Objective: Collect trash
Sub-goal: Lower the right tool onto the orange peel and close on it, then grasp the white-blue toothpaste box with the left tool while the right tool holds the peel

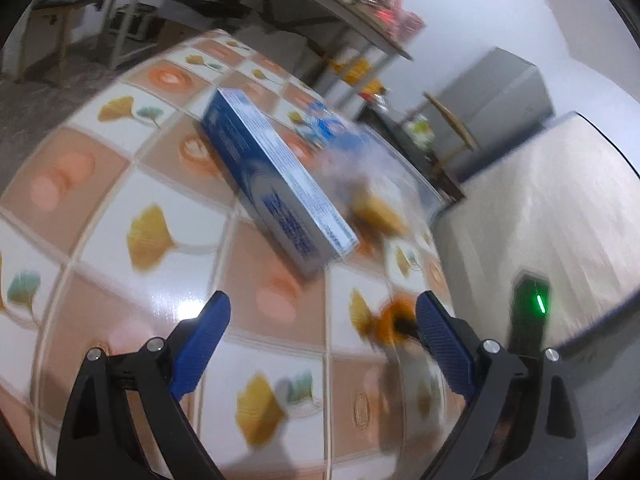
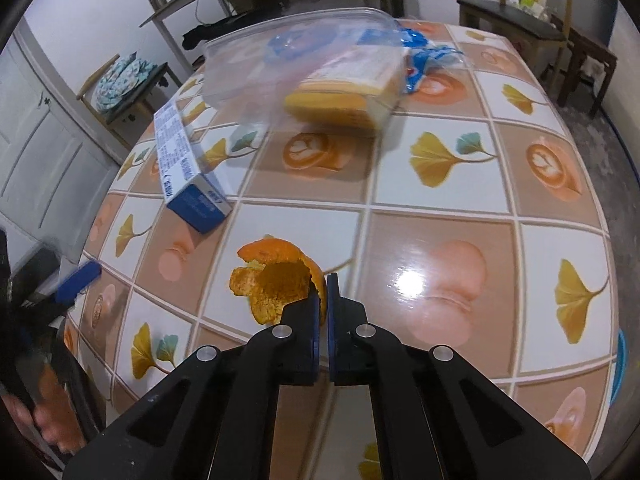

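Observation:
An orange peel (image 2: 276, 280) is held over the patterned table (image 2: 440, 216), pinched at its edge by my right gripper (image 2: 323, 292), which is shut on it. The peel also shows blurred in the left wrist view (image 1: 394, 318), beside the right finger. My left gripper (image 1: 320, 316) is open and empty above the table. A long blue and white box (image 1: 276, 184) lies ahead of it, and also shows in the right wrist view (image 2: 184, 164). A clear plastic container (image 2: 304, 68) with a yellow package (image 2: 352, 92) lies further back.
A blue and white wrapper (image 2: 424, 60) lies behind the container. Chairs (image 2: 552, 28) and a shelf (image 1: 352, 20) stand around the table. A white cabinet (image 1: 552, 208) stands off the table's edge. The left gripper's blue finger (image 2: 78, 282) shows at the table's left edge.

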### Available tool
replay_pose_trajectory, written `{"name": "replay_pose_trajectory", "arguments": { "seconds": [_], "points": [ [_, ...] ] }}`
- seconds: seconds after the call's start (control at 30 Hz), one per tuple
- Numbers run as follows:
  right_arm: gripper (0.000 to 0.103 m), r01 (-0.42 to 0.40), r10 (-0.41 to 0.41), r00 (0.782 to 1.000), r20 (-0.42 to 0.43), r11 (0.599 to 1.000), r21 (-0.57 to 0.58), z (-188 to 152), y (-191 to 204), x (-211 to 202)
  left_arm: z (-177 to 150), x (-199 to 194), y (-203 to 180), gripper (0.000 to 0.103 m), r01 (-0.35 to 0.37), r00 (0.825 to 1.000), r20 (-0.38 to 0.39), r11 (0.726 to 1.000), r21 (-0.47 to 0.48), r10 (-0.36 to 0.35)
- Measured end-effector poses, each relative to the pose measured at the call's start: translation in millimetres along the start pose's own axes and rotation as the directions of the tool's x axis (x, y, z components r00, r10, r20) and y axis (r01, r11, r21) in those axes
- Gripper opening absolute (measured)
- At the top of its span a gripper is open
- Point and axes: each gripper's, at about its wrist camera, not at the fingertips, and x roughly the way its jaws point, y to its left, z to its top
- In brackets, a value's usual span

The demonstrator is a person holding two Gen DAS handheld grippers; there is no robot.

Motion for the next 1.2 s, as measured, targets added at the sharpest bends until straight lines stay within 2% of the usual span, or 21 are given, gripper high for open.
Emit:
{"name": "replay_pose_trajectory", "arguments": {
  "seconds": [0.13,0.27,0.37,0.6,0.73,0.93,1.1,1.2],
  "points": [
    [0.002,-0.003,0.003,1.0,0.002,1.0,0.019,-1.7,-9.9,-2.8,27.5,22.7,-7.4,0.092,-0.05,0.999,0.012,0.997,-0.052,0.051],
    [0.002,-0.012,0.011,1.0,0.002,0.999,0.034,-0.7,-14.6,-0.8,46.6,51.3,-25.2,0.092,-0.153,0.988,0.039,0.988,-0.003,0.153],
    [0.002,-0.014,0.013,1.0,0.007,0.999,0.039,-1.2,-15.7,-1.3,49.5,71.2,-29.6,0.091,-0.276,0.961,0.033,0.961,0.021,0.275],
    [0.002,-0.029,0.029,1.0,0.01,0.998,0.057,-0.7,-19.9,1.5,40.2,94.6,-32.5,0.08,-0.371,0.928,0.021,0.925,0.086,0.371],
    [0.002,-0.03,0.029,0.999,0.014,0.998,0.059,-1.5,-20.3,0.5,35.5,99.7,-30.8,0.079,-0.374,0.927,0.017,0.925,0.063,0.374],
    [0.002,-0.031,0.03,0.999,0.019,0.997,0.066,-3.3,-22.0,-1.9,35.7,102.0,-31.4,0.064,-0.345,0.938,-0.004,0.937,0.051,0.346],
    [0.002,-0.029,0.027,0.999,0.027,0.997,0.07,-4.2,-25.7,-6.6,29.8,83.0,-22.1,0.046,-0.315,0.949,0.001,0.948,0.043,0.315],
    [0.002,-0.035,0.033,0.999,0.034,0.996,0.079,-6.6,-28.8,-8.9,22.9,69.7,-16.3,0.04,-0.303,0.953,0.004,0.952,0.04,0.303]
  ]
}}
